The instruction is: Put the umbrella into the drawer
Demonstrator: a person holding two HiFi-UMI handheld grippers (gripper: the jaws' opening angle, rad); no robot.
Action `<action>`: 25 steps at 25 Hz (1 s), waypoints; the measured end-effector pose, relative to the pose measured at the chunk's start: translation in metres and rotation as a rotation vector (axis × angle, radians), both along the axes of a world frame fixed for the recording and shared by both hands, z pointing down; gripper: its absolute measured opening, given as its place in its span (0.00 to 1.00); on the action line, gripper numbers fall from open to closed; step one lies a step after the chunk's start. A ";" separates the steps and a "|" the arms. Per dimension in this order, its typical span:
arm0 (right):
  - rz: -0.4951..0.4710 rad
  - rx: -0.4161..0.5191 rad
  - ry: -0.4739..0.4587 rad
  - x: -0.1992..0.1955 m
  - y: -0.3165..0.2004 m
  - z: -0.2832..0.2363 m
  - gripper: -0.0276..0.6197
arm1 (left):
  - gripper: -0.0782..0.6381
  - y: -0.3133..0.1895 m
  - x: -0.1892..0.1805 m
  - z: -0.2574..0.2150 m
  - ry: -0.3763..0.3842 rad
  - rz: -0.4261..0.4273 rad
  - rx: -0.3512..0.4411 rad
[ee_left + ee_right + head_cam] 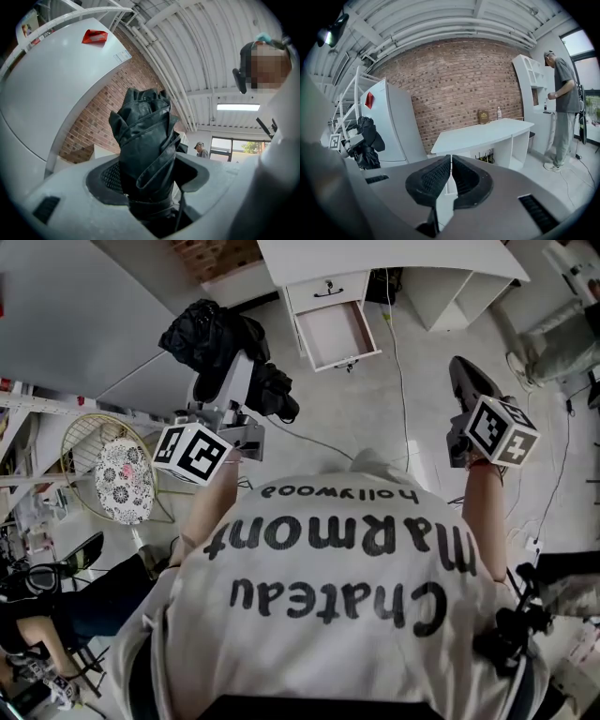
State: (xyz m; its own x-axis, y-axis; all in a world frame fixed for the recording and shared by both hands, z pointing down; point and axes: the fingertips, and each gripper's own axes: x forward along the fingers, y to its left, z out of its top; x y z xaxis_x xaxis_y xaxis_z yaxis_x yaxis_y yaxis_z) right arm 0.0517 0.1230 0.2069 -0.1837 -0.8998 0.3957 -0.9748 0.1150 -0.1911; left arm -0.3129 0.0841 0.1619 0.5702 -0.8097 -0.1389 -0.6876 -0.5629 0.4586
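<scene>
Forearms [208, 507] extended ahead | left tongs [147, 180] clamp folded umbrella [145, 140] | right tongs [451, 180] closed, empty

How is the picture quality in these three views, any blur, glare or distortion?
Head view: sharp and evenly lit, the drawer clear. Left gripper view: heavy fisheye, dark corners, the umbrella fills the middle, the ceiling light glares. Right gripper view: fisheye curves the brick wall, otherwise sharp.

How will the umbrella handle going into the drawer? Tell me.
Probably floppy outside: loose fabric folds of the umbrella bulge beyond the left gripper. Likely stiff at its core, since it juts straight gripped at one end. Those folds might snag the drawer rim.
</scene>
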 end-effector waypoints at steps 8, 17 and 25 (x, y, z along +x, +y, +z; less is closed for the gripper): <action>-0.049 -0.045 -0.073 -0.025 -0.011 0.019 0.07 | 0.49 -0.012 0.014 0.009 0.015 0.040 -0.037; -0.038 -0.056 -0.082 0.017 -0.100 0.033 0.07 | 0.49 -0.075 0.057 0.015 -0.013 0.051 -0.039; -0.088 -0.061 -0.089 0.054 -0.189 0.031 0.07 | 0.49 -0.148 0.104 0.005 -0.041 0.033 -0.014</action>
State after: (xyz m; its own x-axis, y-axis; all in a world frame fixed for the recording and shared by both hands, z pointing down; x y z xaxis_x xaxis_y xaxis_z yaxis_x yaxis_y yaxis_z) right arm 0.1059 -0.0665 0.2374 -0.2977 -0.8536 0.4276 -0.9404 0.1852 -0.2852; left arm -0.2088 -0.0637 0.1665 0.6018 -0.7919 -0.1036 -0.6869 -0.5793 0.4388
